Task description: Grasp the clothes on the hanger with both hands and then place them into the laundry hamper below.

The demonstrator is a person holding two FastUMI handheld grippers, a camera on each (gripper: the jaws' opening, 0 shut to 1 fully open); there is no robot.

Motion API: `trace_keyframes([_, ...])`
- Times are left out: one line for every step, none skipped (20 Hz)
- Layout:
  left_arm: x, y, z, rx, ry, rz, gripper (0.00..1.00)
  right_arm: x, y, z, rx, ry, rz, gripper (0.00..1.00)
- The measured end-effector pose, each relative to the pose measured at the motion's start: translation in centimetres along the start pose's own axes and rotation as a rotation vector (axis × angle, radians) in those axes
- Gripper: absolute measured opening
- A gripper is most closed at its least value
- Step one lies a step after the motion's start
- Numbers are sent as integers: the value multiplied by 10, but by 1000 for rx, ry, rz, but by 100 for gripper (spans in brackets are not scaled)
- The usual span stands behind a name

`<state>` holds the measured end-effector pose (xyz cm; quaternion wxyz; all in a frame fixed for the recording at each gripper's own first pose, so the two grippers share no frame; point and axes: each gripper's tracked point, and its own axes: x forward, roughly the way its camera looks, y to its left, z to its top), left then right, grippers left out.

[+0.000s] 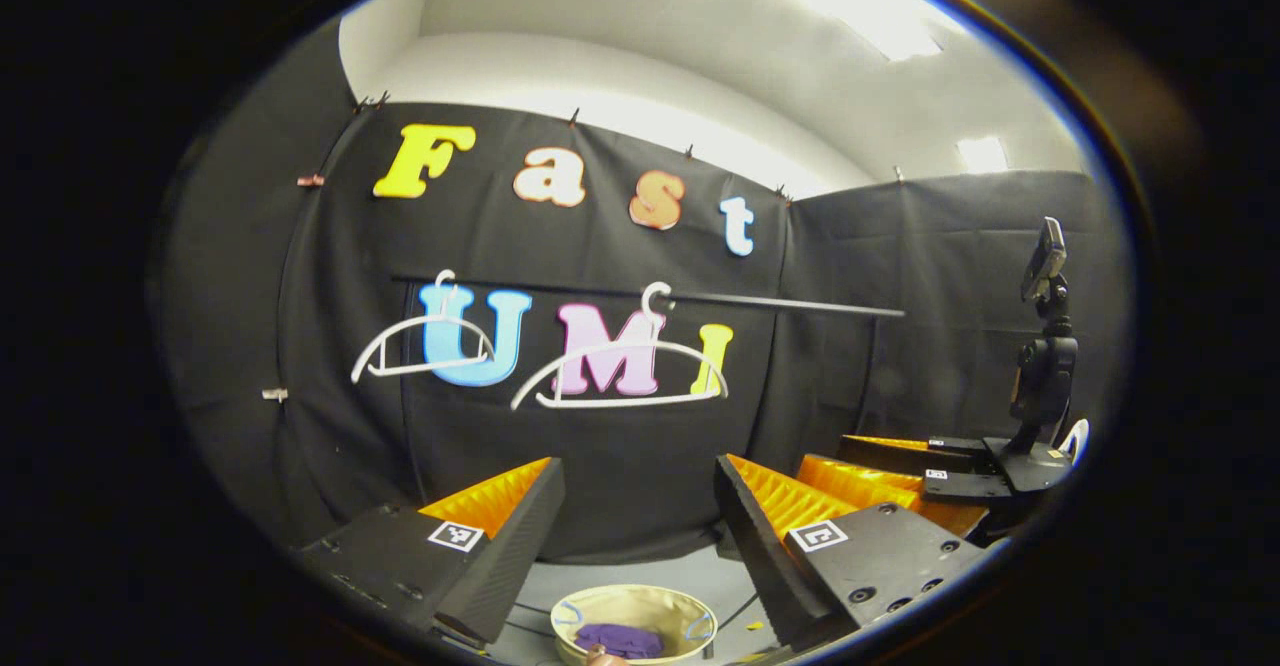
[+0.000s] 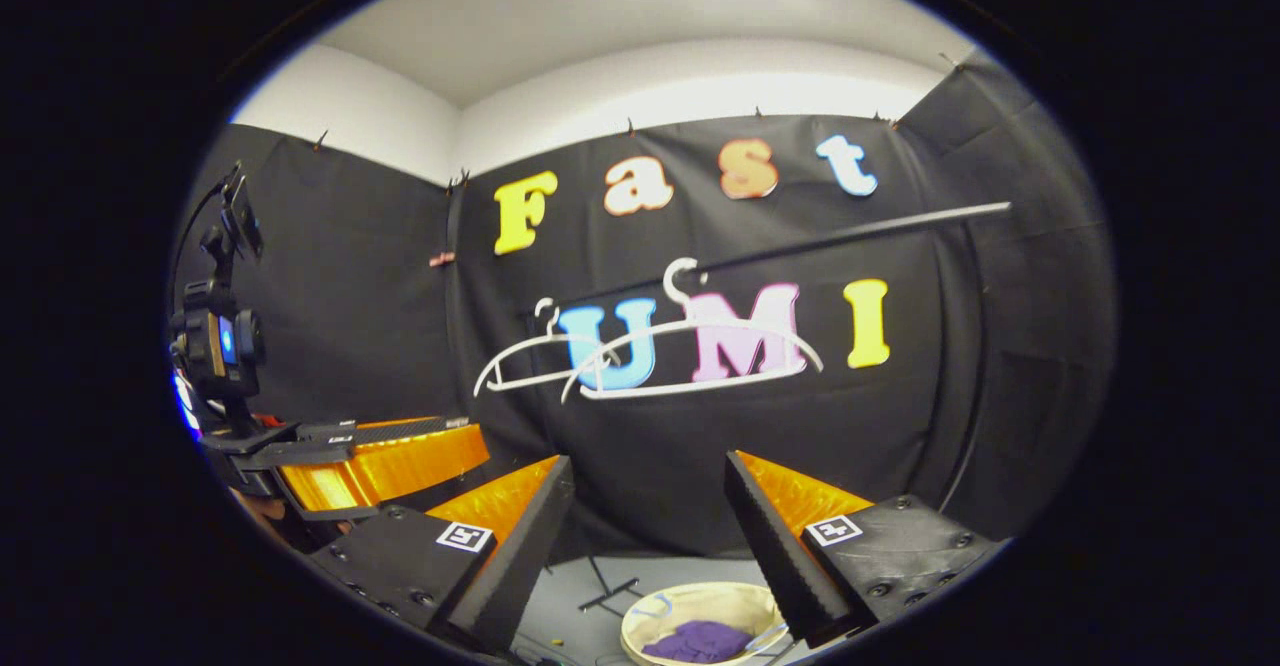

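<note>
Two bare white hangers (image 1: 620, 376) (image 1: 425, 341) hang on a black rail (image 1: 760, 301) in front of the booth wall. Under them a round cream hamper (image 1: 640, 592) stands on the floor with purple clothes (image 1: 620, 638) lying inside. My left gripper (image 1: 638, 466) is open and holds nothing, above and in front of the hamper. In the right gripper view the same hangers (image 2: 700, 356) (image 2: 530, 364), rail (image 2: 850, 231), hamper (image 2: 690, 592) and purple clothes (image 2: 700, 638) appear. My right gripper (image 2: 650, 461) is open too, with nothing between its fingers.
The right gripper (image 1: 900, 481) with its camera mount (image 1: 1040, 346) sits off to the right in the left gripper view. The left gripper (image 2: 385, 458) and its mount (image 2: 215, 336) sit at the left of the right gripper view. A rack foot (image 2: 610, 591) lies on the grey floor.
</note>
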<state>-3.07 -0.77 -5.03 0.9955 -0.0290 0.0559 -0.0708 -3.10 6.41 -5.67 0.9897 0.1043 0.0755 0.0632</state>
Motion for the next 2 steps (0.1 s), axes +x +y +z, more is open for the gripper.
trace_keyframes([-9, 0, 13, 8, -37, 4, 95, -8, 1, 14, 2, -50, -19, 98])
trace_keyframes([-16, 1, 25, 18, -70, 9, 92, -16, 1, 26, 1, -87, -37, 92])
